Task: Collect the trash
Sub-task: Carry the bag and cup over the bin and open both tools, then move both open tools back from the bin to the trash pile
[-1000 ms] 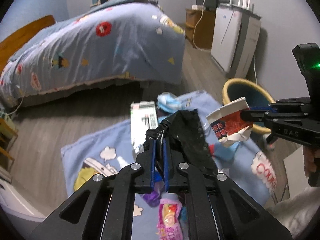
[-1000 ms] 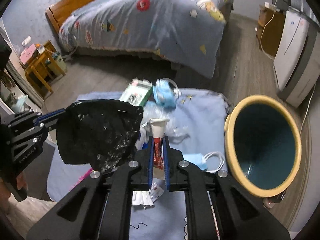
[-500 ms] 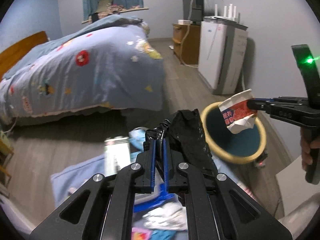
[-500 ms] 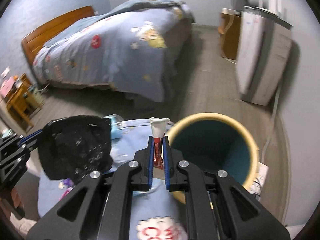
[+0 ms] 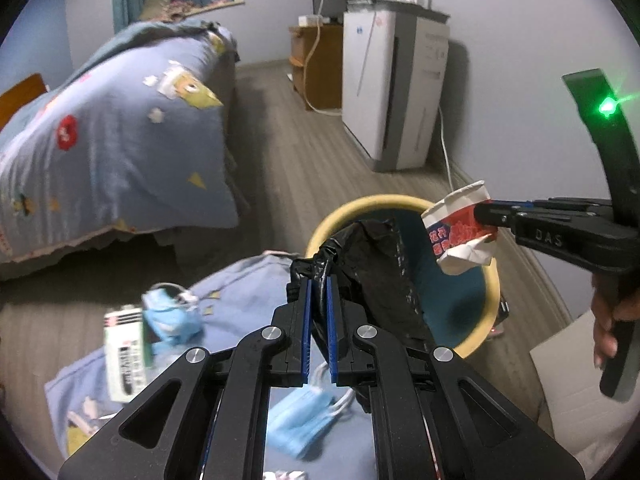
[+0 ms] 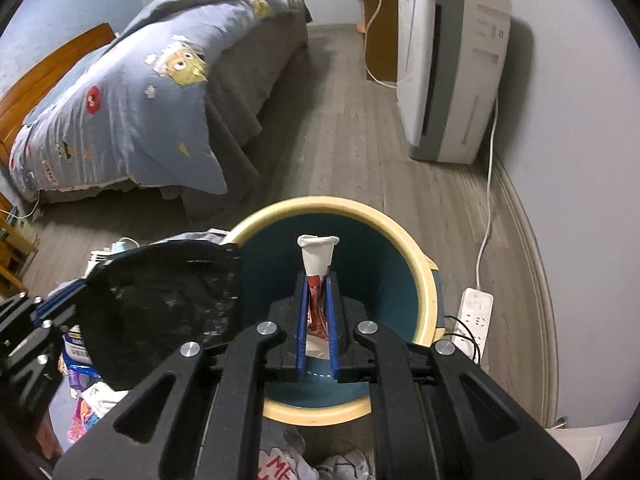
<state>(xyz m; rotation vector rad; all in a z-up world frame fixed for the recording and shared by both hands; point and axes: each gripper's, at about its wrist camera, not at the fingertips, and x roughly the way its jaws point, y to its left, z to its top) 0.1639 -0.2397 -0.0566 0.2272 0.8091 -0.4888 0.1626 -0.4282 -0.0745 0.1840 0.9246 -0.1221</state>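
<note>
A: L hand-held gripper (image 5: pixel 319 280) status?

B: Blue pads pinched on a crumpled black plastic bag (image 5: pixel 376 272). The bag hangs off the tips, in front of the bin's near-left rim. In the R wrist view the same bag (image 6: pixel 160 308) shows at left, overlapping the bin's left edge, with the L hand-held gripper (image 6: pixel 68 300) behind it.

A: R hand-held gripper?

B: R hand-held gripper (image 6: pixel 316 280) is clamped on a crushed paper cup (image 6: pixel 318 260), white with red print. The cup is squeezed flat between the pads, rolled rim pointing forward. From the L wrist view the cup (image 5: pixel 460 228) sits over the far-right rim of the bin, held by the R hand-held gripper (image 5: pixel 486 216) coming in from the right.

A: Bin?

B: Round trash bin (image 6: pixel 412 240), cream rim, teal inside, standing on the wood floor (image 6: pixel 360 140). What lies at the bottom I cannot tell; the hand-held gripper blocks it.

A: Other trash?

B: On a blue cartoon blanket (image 5: pixel 240 280) spread on the floor: a blue face mask (image 5: pixel 300 416) near the L tips, a second crumpled blue mask (image 5: pixel 168 316), and a white carton (image 5: pixel 124 356) beside it. Blurred.

A: Surroundings?

B: Bed (image 6: pixel 140 92) w/ blue cartoon duvet at left, white air purifier (image 6: pixel 448 64) against the right wall, white power strip (image 6: pixel 476 312) on the floor just right of the bin.
</note>
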